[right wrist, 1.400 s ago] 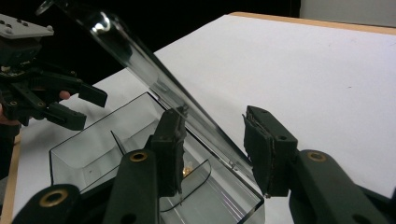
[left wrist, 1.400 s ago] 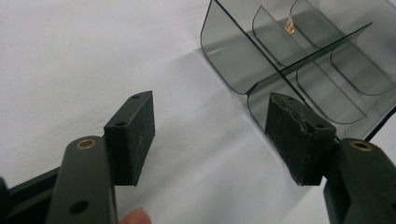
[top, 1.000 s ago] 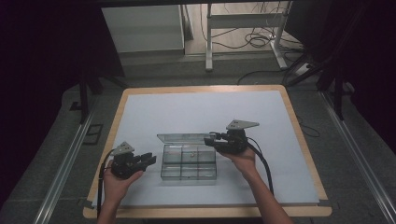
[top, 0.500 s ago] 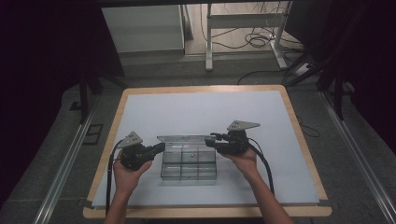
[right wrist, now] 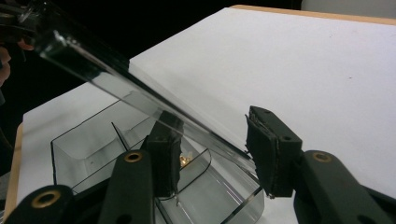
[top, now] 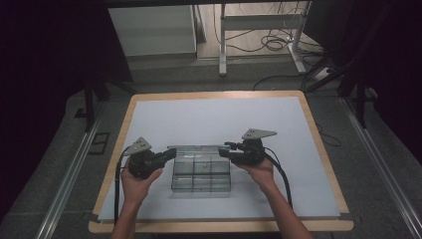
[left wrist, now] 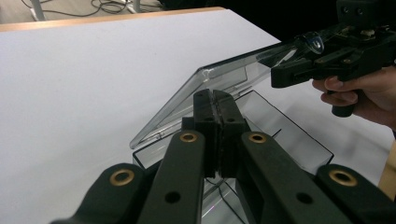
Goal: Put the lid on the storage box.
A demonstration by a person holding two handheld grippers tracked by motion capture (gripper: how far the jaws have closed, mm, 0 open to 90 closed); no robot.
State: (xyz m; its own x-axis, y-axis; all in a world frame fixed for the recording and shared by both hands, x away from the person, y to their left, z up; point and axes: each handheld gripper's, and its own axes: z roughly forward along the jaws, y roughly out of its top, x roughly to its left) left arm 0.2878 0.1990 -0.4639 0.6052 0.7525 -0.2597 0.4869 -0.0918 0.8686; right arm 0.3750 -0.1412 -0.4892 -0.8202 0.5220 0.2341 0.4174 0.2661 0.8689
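Mid-bench, my clear compartment box (top: 201, 174) with lid (left wrist: 224, 79) tilted up, small brass bit in one cell — my left gripper (left wrist: 215, 105) jaws pressed together at its edge, my right gripper (right wrist: 219, 154) jaws spread astride the lid.

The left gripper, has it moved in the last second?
Yes. In the high view the left gripper has travelled away from the table's near edge and rightward, up to the clear plastic box; its fingers are shut.
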